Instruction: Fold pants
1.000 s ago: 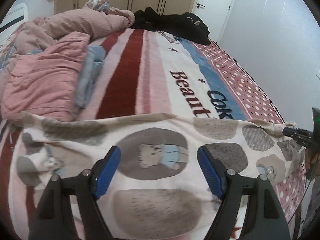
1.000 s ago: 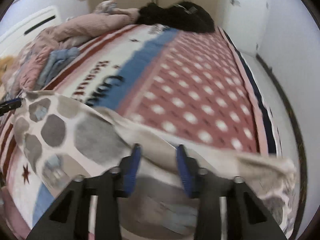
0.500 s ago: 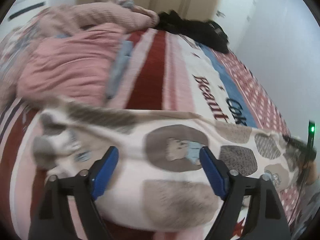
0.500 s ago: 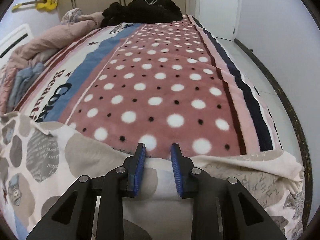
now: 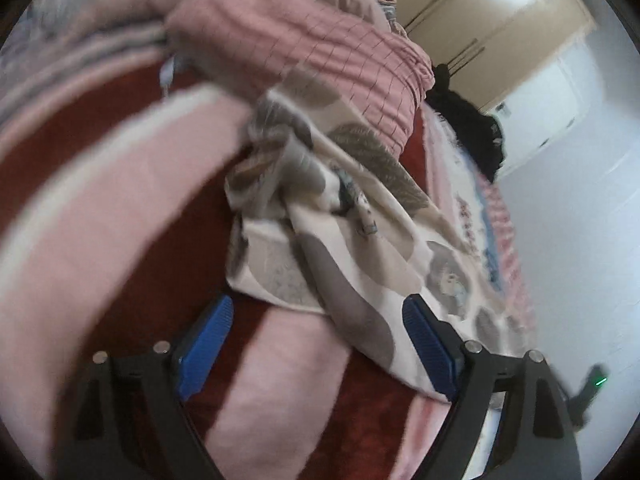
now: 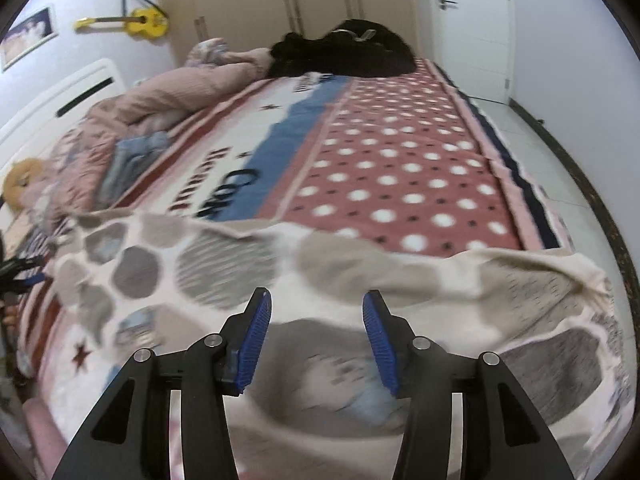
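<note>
The pants (image 6: 304, 280) are cream with grey patches and lie spread across the near end of the bed. My right gripper (image 6: 316, 334) is open just above their middle and holds nothing. In the left wrist view the pants (image 5: 352, 248) run away to the right, their crumpled end lying beyond the fingertips. My left gripper (image 5: 316, 344) is open wide and empty, low over the red and pink blanket (image 5: 120, 216), its right pad over the cloth's edge. That view is blurred.
A pink quilt (image 5: 320, 64) is heaped beside the pants' left end. A black clothes pile (image 6: 344, 52) lies at the far end of the bed. The dotted blanket (image 6: 400, 168) stretches beyond the pants. The floor (image 6: 560, 160) runs along the bed's right edge.
My right gripper has opened and let go of the pants' edge, which now lies flat. My left gripper has swung left and down toward the pants' crumpled left end.
</note>
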`<state>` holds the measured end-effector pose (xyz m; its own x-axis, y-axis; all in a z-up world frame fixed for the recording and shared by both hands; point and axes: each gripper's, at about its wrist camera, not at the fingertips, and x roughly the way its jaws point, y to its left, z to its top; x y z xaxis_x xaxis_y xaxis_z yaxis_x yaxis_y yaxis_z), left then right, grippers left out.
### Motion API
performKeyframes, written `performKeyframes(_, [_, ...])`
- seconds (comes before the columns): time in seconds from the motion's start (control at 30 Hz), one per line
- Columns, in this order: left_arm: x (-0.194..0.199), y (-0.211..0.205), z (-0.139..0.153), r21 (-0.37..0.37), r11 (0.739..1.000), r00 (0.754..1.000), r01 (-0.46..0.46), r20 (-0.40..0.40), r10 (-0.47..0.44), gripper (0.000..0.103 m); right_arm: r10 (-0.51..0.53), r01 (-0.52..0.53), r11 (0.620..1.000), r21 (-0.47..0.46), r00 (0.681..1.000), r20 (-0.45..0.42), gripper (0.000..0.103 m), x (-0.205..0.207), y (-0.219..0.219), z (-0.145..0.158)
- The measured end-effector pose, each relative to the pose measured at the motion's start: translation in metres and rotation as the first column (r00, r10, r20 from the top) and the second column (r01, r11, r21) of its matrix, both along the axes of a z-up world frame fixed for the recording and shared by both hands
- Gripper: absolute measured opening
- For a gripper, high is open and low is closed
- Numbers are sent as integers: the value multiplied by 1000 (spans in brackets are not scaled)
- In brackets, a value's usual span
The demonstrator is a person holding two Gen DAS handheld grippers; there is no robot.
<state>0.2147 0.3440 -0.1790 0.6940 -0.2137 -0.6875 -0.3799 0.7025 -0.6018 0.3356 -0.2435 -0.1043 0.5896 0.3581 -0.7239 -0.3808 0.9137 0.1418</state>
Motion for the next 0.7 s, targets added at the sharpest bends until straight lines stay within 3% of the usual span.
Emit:
performKeyframes(0.1, [6,-4,-3,37,999,1000,3,14,-3,81,32,-32,999,7,999,1,43,-9,15,3])
performKeyframes(0.2, [16,-2,-2,73,997,1000,-6,7,6,60,53,-53,999,12,999,4,43,-11,25,7])
performKeyframes(0.3, [26,7,-5,97,995,1000,-18,-18,19,24,59,-59,998,-2,998,16,43,-9,32,9])
performKeyframes(0.33, [30,8,-4,141,990,999,-15,-32,20,5,60,-60,998,-4,998,18,43,-9,34,9])
performKeyframes(0.4, [32,10,1,223,974,998,-32,-38,41,4,58,-58,998,-1,998,14,43,-8,35,10])
performKeyframes(0.53, [28,16,9,310,950,997,-45,-50,64,4,58,-58,998,3,998,14,43,-8,36,10])
performKeyframes(0.63, [25,19,11,322,946,997,-18,-67,42,9,58,-58,998,18,998,9,43,-7,34,9])
performKeyframes(0.7, [20,26,18,337,940,995,-55,-61,80,40,62,-62,998,24,998,7,43,-8,33,9])
